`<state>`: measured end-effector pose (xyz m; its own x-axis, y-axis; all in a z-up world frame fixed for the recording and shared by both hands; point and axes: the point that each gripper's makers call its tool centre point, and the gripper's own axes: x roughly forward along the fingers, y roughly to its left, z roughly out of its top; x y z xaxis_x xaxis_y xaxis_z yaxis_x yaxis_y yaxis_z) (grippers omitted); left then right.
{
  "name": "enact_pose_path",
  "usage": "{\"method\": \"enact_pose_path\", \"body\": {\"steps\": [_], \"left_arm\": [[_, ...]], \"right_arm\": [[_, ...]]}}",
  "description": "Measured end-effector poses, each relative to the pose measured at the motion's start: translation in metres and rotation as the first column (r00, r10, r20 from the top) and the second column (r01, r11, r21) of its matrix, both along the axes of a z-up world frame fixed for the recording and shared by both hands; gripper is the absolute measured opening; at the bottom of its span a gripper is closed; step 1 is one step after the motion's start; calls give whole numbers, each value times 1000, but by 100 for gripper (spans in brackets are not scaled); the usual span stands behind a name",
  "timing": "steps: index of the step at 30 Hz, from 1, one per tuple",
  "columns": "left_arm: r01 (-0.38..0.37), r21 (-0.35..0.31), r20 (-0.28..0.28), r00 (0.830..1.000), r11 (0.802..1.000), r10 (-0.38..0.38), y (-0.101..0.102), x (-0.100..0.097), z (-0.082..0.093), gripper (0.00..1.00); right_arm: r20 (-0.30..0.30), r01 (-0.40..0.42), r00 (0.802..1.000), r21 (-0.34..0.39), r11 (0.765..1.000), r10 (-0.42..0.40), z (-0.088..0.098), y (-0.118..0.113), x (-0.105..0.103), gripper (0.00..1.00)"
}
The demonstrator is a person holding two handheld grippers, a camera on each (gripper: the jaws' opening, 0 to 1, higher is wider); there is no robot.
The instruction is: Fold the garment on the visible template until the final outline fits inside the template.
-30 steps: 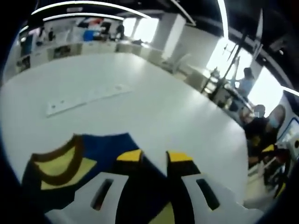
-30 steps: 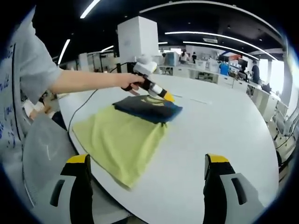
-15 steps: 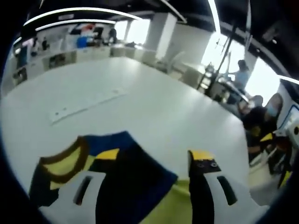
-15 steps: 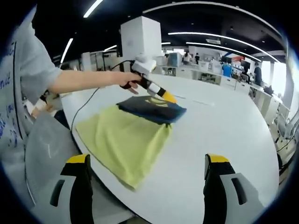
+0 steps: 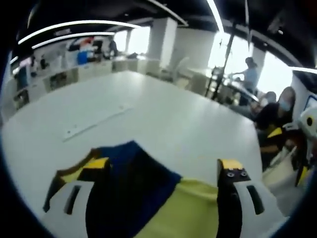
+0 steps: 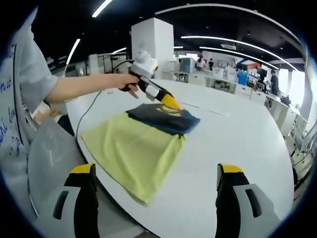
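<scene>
The garment lies flat on the white table (image 6: 233, 148), near its edge. Its yellow-green body (image 6: 131, 148) spreads toward me, and a navy part (image 6: 166, 118) is folded over the far end. In the left gripper view the navy part (image 5: 133, 173) with its brown-edged collar (image 5: 64, 176) lies under the jaws, beside the yellow-green cloth (image 5: 188, 208). My left gripper (image 5: 163, 163) is open and holds nothing. A person's hand holds the left gripper (image 6: 168, 101) just above the navy part. My right gripper (image 6: 157, 171) is open, back from the garment at the table's near edge.
A pale flat strip (image 5: 94, 124) lies on the table beyond the garment. A grey chair (image 6: 49, 158) stands at the table's edge near the person's arm (image 6: 84, 87). People sit past the table's far side (image 5: 272, 124). Desks and a white pillar (image 6: 151, 47) stand behind.
My left gripper's jaws have spread wide apart and let the navy part go; it has risen a little above the cloth. The right gripper has stayed open and still.
</scene>
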<state>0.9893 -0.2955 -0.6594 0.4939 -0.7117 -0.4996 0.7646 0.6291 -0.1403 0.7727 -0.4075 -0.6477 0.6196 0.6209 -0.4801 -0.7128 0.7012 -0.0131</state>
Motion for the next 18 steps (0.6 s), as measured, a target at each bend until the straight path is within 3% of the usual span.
{"method": "enact_pose_path", "body": {"steps": [3,11,18], "left_arm": [[12,12,7,1000,1000,-12,3,-7,4,99],[33,67,42,998,997,-36,15,-11,5,99],[29,113,54,998,993,-35,41,-12,-4,100]], "right_arm": [[3,-3,1000,-3,1000,3,1,3,0,100],[22,-7,1000,-1,1000,7,6,10,2,100],[50,30,998,26,999,-32,12,14,21,100]]}}
